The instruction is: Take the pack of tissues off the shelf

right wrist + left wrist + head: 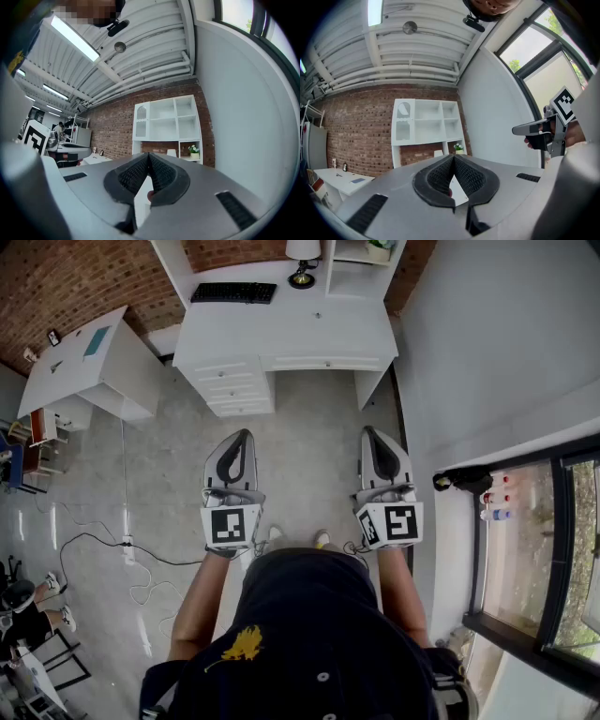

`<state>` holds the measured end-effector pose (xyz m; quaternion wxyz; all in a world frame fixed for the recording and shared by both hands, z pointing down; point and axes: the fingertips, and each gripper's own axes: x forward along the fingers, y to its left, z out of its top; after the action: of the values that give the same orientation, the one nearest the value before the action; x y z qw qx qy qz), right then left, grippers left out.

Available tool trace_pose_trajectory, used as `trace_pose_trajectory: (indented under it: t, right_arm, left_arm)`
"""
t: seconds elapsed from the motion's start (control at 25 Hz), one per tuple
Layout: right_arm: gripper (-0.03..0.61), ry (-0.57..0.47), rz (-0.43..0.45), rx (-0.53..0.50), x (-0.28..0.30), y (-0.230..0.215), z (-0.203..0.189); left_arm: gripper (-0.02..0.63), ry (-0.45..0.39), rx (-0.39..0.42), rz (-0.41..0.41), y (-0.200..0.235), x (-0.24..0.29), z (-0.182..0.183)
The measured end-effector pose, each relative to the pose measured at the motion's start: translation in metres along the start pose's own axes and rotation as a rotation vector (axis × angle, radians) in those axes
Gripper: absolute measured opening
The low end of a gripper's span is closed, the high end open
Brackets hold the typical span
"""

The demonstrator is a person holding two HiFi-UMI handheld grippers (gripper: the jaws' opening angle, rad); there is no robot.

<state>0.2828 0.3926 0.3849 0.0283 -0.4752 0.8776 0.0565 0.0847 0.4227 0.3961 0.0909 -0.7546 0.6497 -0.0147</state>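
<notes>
Both grippers are held side by side at waist height, pointing across the floor at a white desk (281, 334). My left gripper (246, 436) is shut, its dark ribbed jaws meeting at the tip with nothing between them (453, 157). My right gripper (369, 432) is shut and empty too (148, 154). A white shelf unit (425, 124) (166, 123) stands on the desk against the brick wall, well beyond both grippers. Its compartments look mostly bare. I cannot make out a pack of tissues from this distance.
The desk carries a black keyboard (233, 292), a lamp (302, 263) and a small potted plant (193, 150). A second white table (84, 362) stands left. Cables (122, 549) trail over the grey floor. A white wall and a window (534, 549) close the right side.
</notes>
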Motion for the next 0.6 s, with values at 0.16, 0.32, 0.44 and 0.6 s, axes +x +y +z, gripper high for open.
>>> trace_pose_trajectory:
  t: [0.16,0.32,0.44,0.6]
  right_arm:
    - [0.005,0.012,0.006,-0.005,0.006,0.007,0.001]
    - [0.005,-0.047,-0.001,0.054,0.007,0.007,0.018]
    - [0.005,-0.069,0.006,0.040,0.016,0.010,0.027]
    - [0.005,-0.064,0.030,0.019,0.016,0.018,0.036]
  left_arm:
    - [0.018,-0.004,-0.011,0.009,0.013,-0.007,-0.003]
    - [0.018,0.009,-0.012,0.005,0.023,-0.012,-0.001]
    - [0.018,0.012,0.002,0.005,0.031,-0.011,-0.001]
    - [0.018,0.028,0.004,-0.001,0.041,-0.016,-0.004]
